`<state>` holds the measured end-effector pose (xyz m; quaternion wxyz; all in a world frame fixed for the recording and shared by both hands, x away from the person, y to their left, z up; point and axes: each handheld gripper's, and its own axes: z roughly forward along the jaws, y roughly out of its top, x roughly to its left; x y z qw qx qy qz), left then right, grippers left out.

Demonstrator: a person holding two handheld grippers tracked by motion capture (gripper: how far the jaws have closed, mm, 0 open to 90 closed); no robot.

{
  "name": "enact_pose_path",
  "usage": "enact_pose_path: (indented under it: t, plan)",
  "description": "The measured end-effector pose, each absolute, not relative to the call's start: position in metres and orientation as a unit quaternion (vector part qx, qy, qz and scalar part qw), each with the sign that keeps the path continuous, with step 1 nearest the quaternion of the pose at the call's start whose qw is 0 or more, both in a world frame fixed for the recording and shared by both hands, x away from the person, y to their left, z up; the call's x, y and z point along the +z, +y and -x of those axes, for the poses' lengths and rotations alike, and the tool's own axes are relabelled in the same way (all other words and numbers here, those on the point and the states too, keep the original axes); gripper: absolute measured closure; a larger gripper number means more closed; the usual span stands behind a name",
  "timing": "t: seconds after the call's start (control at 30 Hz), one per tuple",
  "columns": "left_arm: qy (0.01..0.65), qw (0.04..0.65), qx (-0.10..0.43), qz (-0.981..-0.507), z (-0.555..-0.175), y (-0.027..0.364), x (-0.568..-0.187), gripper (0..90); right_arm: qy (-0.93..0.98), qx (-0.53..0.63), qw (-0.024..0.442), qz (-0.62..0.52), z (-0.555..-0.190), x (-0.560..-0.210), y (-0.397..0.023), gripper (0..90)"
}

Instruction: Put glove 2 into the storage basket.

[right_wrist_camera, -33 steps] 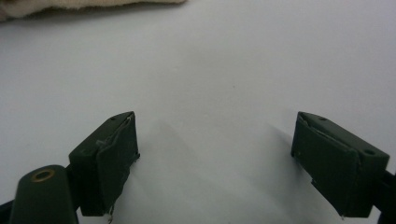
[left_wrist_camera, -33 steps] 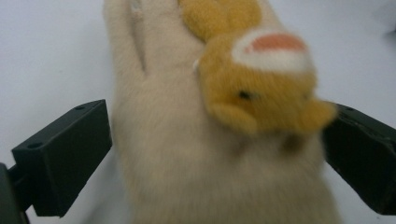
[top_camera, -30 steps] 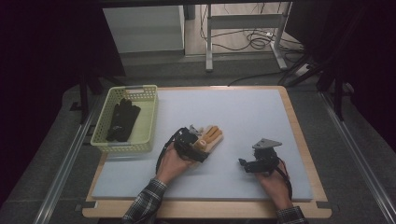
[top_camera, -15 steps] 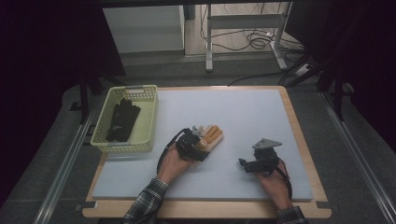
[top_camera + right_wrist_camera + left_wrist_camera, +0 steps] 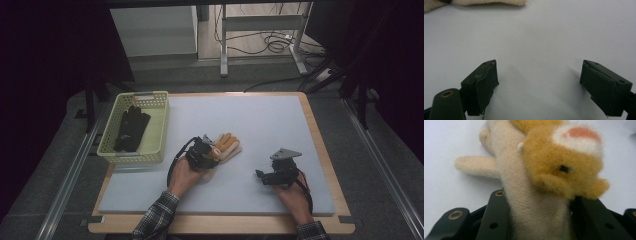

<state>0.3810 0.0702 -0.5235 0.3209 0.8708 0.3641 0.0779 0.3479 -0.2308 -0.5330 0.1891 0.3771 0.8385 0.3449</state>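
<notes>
I saw my left gripper [image 5: 212, 152] had just closed on a fuzzy cream-and-orange plush glove [image 5: 541, 182]; my right gripper [image 5: 539, 85] stood open, empty.

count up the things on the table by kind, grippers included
plush glove: 1, cream and orange, its cuff pressed between the left gripper's fingers
black gloves: 1 dark bundle, number of gloves unclear
yellow basket: 1, holding the black gloves
grippers: 2, left gripper and right gripper
total: 5
</notes>
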Motion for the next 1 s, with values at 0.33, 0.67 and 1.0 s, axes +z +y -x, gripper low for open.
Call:
enact_pose_path:
  t: [0.33, 0.67, 1.0]
  plan:
    - [0.388, 0.323, 0.094, -0.858, -0.388, 0.083, -0.507, 63.1, 0.839, 0.345, 0.189, -0.377, -0.348, -0.533, -0.231, 14.2]
    - [0.398, 0.329, 0.116, -0.849, -0.393, 0.094, -0.478, 62.9, 0.838, 0.345, 0.189, -0.377, -0.348, -0.533, -0.231, 14.2]
    - [0.413, 0.327, 0.129, -0.84, -0.398, 0.113, -0.452, 62.7, 0.839, 0.345, 0.189, -0.377, -0.348, -0.533, -0.231, 14.3]
